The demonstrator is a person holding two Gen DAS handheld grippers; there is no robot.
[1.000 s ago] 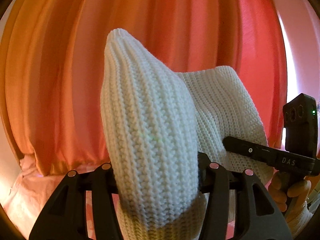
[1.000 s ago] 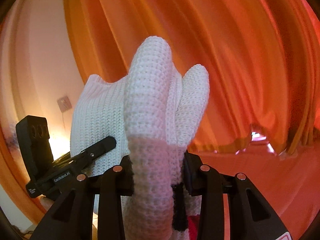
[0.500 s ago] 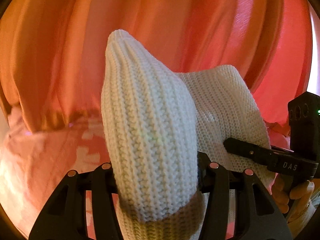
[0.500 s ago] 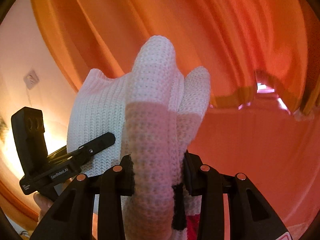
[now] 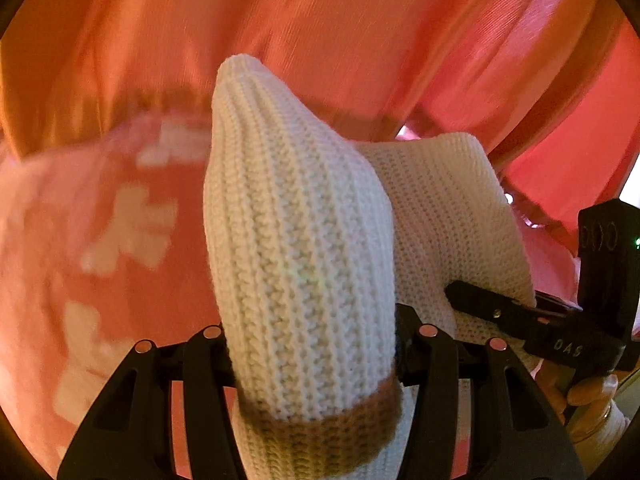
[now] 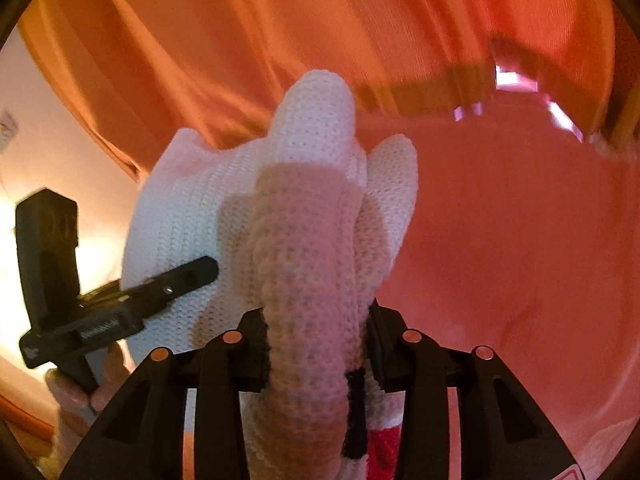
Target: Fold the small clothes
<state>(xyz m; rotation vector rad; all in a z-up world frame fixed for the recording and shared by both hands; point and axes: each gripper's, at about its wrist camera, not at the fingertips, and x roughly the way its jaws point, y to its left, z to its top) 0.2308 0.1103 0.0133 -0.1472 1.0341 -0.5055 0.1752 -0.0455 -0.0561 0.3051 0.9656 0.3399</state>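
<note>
A white knitted garment [image 5: 296, 240] with a tan band near its hem hangs stretched between both grippers. My left gripper [image 5: 316, 340] pinches a bunched fold of it, and its jaws are opening slightly with the knit still pressed between the pads. In the right wrist view the same garment [image 6: 308, 208] bulges up between the fingers of my right gripper [image 6: 316, 328], whose jaws are also easing open around the cloth. A black trim and a red patch show low on that side. Each view shows the other gripper's finger [image 5: 492, 312] [image 6: 180, 280] clamped on the knit.
An orange curtain [image 5: 320, 40] hangs behind. Below it lies a pink bedspread with white patterns [image 5: 100, 240], plain pink-red in the right view [image 6: 520, 240]. A pale wall [image 6: 40, 140] stands at the left. A person's hand [image 5: 588, 396] grips the right tool.
Both grippers have come down with the garment and tilted downward. The curtain has slid up in both views and the bedspread has come into sight below it.
</note>
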